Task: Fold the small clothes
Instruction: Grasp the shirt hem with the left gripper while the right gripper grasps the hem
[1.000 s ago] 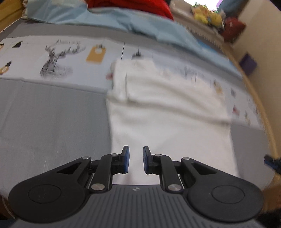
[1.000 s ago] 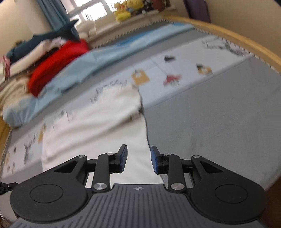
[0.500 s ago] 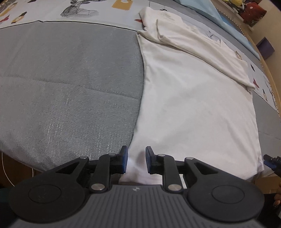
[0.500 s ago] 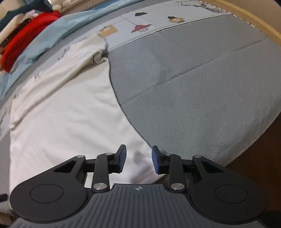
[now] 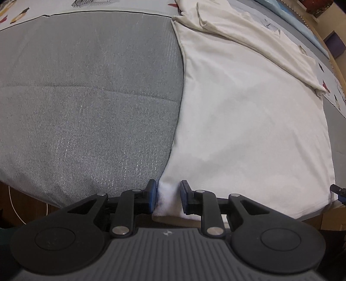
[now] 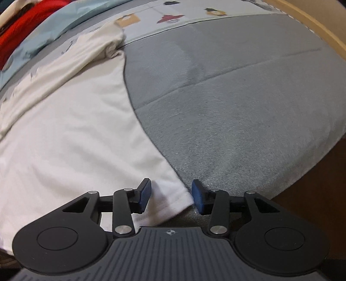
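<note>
A white T-shirt [image 5: 248,121] lies flat on the grey bedspread [image 5: 86,108], its upper part folded over at the far end. My left gripper [image 5: 167,194] points steeply down at the shirt's near left hem corner. The corner sits between its blue pads, which stand slightly apart and do not pinch it. In the right wrist view the same shirt [image 6: 75,134] fills the left half. My right gripper [image 6: 172,195] straddles the near right hem corner, and its jaws are opening with the cloth loose between them. A tip of the right gripper [image 5: 338,192] shows at the left view's right edge.
Beyond the shirt runs a printed sheet strip [image 6: 173,17], then a light blue blanket [image 6: 64,19] and a red cloth [image 6: 19,28]. A wooden bed frame [image 6: 313,23] curves along the right. The bed edge drops to dark floor [image 6: 313,183] close to both grippers.
Both grippers came down and tilted toward the shirt's near hem, each arriving over a corner. Both pairs of jaws stand wider than before, the right widest.
</note>
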Available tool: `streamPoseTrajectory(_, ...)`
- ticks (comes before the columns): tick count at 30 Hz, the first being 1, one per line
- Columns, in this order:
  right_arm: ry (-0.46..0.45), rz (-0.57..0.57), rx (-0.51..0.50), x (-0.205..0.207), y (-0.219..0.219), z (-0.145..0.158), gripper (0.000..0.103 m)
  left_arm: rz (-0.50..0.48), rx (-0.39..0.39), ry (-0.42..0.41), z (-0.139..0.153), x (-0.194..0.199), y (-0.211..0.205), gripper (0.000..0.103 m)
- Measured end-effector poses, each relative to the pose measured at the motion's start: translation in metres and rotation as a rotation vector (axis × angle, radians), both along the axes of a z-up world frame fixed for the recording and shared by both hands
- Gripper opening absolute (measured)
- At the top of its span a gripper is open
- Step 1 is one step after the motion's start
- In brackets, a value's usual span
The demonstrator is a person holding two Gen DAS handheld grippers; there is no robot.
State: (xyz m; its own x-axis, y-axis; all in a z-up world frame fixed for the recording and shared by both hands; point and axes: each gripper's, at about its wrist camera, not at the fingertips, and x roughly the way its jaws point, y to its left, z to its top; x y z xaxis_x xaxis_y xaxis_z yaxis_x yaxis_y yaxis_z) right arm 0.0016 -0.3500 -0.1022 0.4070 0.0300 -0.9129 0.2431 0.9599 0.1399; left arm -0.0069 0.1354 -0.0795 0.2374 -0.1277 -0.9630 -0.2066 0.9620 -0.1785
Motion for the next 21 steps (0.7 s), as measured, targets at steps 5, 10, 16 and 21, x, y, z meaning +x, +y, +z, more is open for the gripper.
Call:
streamPoseTrajectory(5,0.003,0.04,0.013,-0.001,0.006,0.0,0.043,-0.007,0.01,-0.001,-0.002,0.001,-0.003,0.026)
streamPoseTrajectory(10,-0.019,0.089,0.045,-0.003,0.012,0.003,0.011,-0.032,0.033,-0.012,-0.003,0.003,-0.011,0.019)
streamPoseTrajectory(16,-0.022,0.09,0.043,-0.002,0.015,0.004,0.012,-0.04,0.018,-0.021,-0.002,0.003,-0.011,0.013)
streamPoseTrajectory(21,-0.003,0.095,0.04,-0.001,0.017,0.001,0.016,-0.049,0.03,-0.012,-0.004,0.004,-0.014,0.015)
